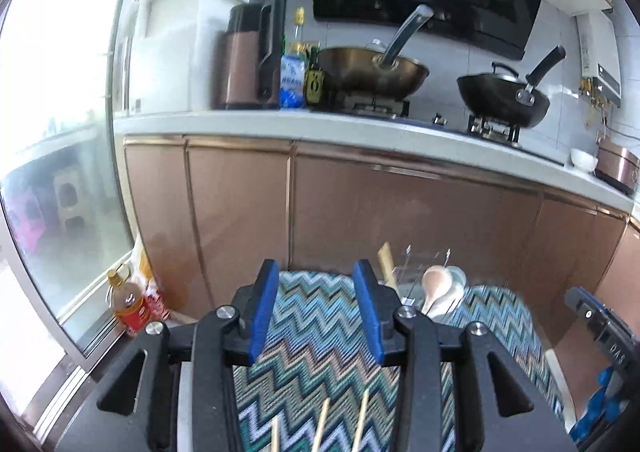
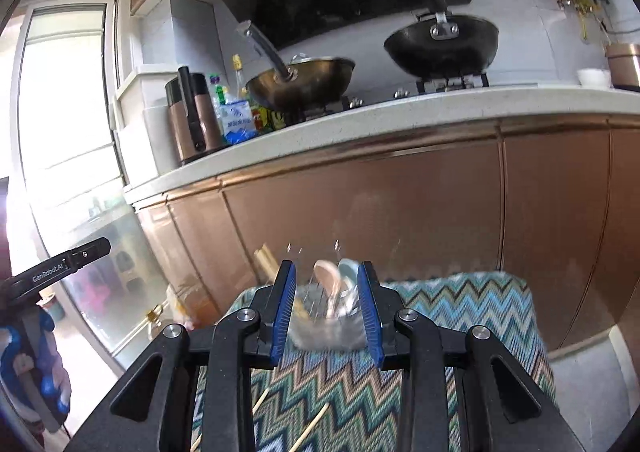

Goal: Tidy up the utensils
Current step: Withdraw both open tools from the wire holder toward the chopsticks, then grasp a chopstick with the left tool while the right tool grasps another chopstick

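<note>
A wire utensil rack (image 1: 424, 284) stands at the far end of a zigzag cloth (image 1: 320, 356) and holds a pale spoon (image 1: 436, 284), a white spoon and a wooden piece (image 1: 388, 264). Three wooden chopsticks (image 1: 322, 426) lie on the cloth under my left gripper (image 1: 316, 310), which is open and empty above the cloth. In the right wrist view the rack (image 2: 328, 316) with its spoons (image 2: 330, 280) sits just beyond my right gripper (image 2: 326, 308), open and empty. Chopsticks (image 2: 312, 426) lie on the cloth (image 2: 440, 316) below it.
Copper cabinet doors (image 1: 360, 203) and a white counter (image 1: 280, 123) stand behind, with two woks (image 1: 372, 71), bottles and a kettle. An oil bottle (image 1: 128, 304) stands on the floor by the glass door at the left. The other gripper shows at the right edge (image 1: 604, 336).
</note>
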Available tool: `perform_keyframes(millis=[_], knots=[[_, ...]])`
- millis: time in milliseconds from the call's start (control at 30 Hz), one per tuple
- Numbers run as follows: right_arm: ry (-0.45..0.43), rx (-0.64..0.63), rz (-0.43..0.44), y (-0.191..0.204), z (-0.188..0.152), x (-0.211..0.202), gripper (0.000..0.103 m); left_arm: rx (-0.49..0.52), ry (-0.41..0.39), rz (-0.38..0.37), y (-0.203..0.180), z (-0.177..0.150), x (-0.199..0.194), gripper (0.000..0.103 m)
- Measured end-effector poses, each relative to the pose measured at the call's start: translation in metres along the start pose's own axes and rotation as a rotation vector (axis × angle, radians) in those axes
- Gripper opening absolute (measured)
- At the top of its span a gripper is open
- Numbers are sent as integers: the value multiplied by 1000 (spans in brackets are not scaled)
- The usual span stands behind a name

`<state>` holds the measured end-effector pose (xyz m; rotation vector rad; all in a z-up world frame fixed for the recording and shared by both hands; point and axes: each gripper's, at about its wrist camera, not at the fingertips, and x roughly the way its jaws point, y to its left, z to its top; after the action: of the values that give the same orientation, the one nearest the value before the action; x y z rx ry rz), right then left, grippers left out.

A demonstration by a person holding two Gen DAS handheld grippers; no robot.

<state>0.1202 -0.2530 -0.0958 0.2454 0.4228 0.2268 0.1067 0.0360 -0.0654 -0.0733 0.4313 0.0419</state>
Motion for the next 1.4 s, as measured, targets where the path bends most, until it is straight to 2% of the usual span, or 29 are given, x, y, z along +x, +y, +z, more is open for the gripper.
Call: perform_keyframes(millis=[200, 367, 800, 933, 1133, 1400], knots=[[69, -15, 18, 11, -16, -2, 33, 10, 115, -18, 32, -23, 0, 37], [122, -5, 20, 11, -28, 1, 33, -4, 224, -56, 50, -48, 15, 37], [259, 40, -46, -8, -59, 29, 32, -28, 400, -91, 62, -100, 66, 37], [331, 59, -34, -9, -71, 47, 31, -20, 459, -130, 57, -110, 79, 37], [454, 83, 6, -5, -88, 77, 28, -39, 608, -200, 52, -132, 110, 36], [679, 128, 56, -5, -115, 138, 26, 12, 759, -264, 27, -150, 155, 34]])
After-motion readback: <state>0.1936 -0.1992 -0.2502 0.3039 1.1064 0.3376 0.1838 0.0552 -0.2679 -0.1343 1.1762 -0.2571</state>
